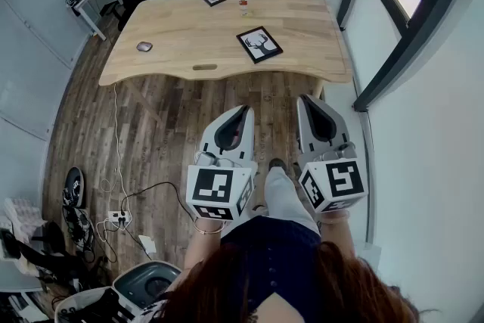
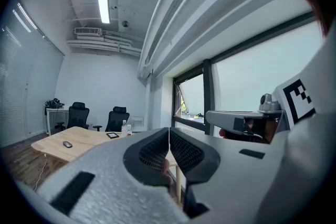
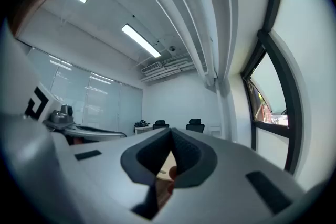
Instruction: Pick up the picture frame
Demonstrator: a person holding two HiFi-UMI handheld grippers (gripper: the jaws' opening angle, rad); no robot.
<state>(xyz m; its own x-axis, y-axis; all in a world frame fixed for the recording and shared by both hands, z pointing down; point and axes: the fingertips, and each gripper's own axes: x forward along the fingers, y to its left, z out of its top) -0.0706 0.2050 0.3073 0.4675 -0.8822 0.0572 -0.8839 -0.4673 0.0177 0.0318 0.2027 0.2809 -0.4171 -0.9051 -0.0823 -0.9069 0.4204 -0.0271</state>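
Wood-plank floor (image 1: 151, 125) lay between the person and the wooden table (image 1: 189, 34), where the picture frame (image 1: 259, 44) (a stag's head in it) rested flat near the front edge, untouched. Nothing was done yet: the left gripper (image 1: 243, 113) and right gripper (image 1: 306, 100) hung well short, both pinched together and empty. No writing was legible, only square markers (image 1: 212, 185).

Grey left gripper (image 1: 243, 113) and right gripper (image 1: 308, 102), black ribbed fingers (image 2: 152, 152), black-and-white marker cubes (image 1: 218, 189); navy top (image 1: 276, 246), thin bracelet (image 1: 206, 227).
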